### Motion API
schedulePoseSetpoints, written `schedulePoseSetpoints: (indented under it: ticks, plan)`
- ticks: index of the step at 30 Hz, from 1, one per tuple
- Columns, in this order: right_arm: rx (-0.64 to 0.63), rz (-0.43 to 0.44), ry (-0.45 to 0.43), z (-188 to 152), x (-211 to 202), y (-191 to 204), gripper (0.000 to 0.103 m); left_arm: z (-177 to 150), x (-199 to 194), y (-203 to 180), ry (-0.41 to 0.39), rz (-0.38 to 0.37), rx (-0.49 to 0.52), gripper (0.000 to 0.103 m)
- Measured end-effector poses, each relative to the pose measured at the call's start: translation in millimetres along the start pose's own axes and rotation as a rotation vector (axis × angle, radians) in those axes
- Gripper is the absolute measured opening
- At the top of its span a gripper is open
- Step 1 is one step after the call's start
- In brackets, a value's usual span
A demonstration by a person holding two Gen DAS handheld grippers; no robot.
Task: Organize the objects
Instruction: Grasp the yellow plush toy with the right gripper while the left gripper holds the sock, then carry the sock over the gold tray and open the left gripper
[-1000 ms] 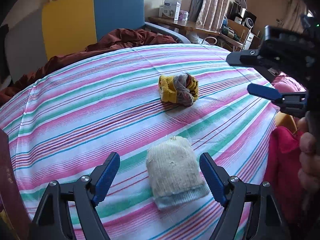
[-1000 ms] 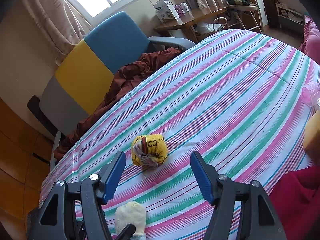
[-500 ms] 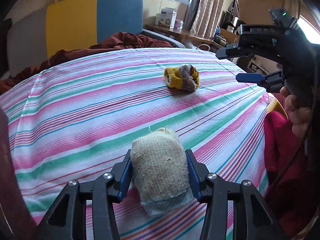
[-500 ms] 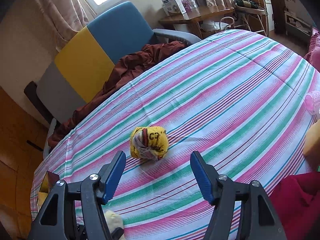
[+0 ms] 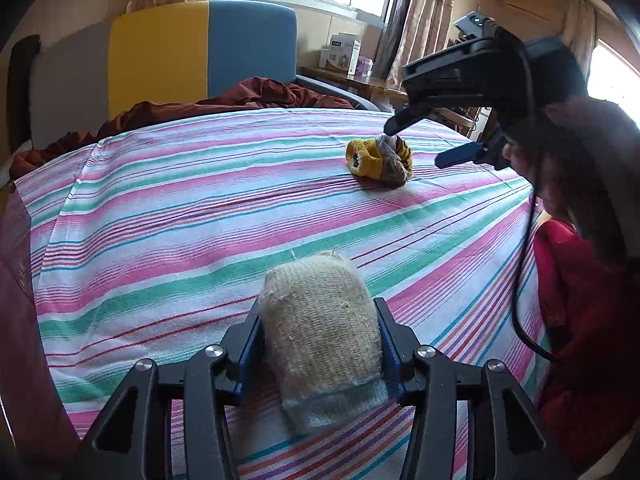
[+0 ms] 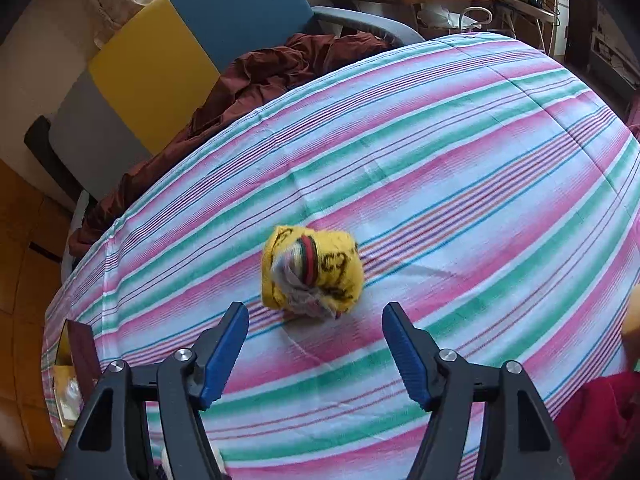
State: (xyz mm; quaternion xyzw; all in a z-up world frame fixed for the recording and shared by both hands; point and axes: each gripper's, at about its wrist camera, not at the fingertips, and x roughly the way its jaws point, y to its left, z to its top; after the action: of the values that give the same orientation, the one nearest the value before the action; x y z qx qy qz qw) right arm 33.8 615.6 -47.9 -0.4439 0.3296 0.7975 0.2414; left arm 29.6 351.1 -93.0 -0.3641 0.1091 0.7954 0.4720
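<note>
Left wrist view: left gripper [image 5: 320, 334] clamped on cream knitted sock bundle [image 5: 322, 326], above striped tablecloth [image 5: 180, 208]; yellow sock ball [image 5: 379, 158] farther off, beneath right gripper [image 5: 416, 142]. Right wrist view: right gripper [image 6: 316, 332] spread apart, just short of yellow sock ball [image 6: 312, 270] lying on striped tablecloth [image 6: 460, 184].

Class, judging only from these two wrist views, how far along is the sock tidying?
Nothing looks put away yet. In hand: the left gripper is shut on the cream sock bundle. Left: the yellow sock bundle lies loose on the striped sheet, with the open right gripper just short of it.
</note>
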Motion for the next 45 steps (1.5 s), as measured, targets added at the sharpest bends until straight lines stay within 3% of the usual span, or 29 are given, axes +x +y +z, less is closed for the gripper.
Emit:
schedulePoseSetpoints:
  ticks: [5,7,8,9,15,18,28,39,45]
  plan:
    - [0.017,-0.046,-0.005,18,36,5,0.070,-1,-1,2,-0.004,-0.011,-0.009,0.052]
    - [0.018,-0.049,0.071,17,53,4,0.070,-1,-1,3,-0.004,-0.015,-0.013,0.053]
    - [0.001,-0.060,0.075,16,57,6,0.067,-2,-3,3,-0.004,-0.016,-0.014,0.053]
    - [-0.033,-0.082,0.053,15,55,10,0.050,-2,-3,3,-0.004,-0.016,-0.014,0.053]
    - [-0.124,-0.090,0.055,8,52,22,0.043,0,-3,1,-0.002,-0.014,-0.011,0.051]
    - [-0.162,-0.018,0.084,5,53,30,0.043,1,-4,0,0.015,-0.006,-0.009,0.049]
    - [-0.306,0.012,0.099,-7,53,57,0.043,8,-33,-1,0.071,0.120,-0.046,0.047]
    - [-0.346,-0.021,0.099,-11,55,56,0.043,25,-101,20,-0.036,0.287,-0.099,0.048]
    - [-0.349,-0.016,0.093,-8,63,57,0.045,24,-130,34,-0.079,0.337,-0.135,0.048]
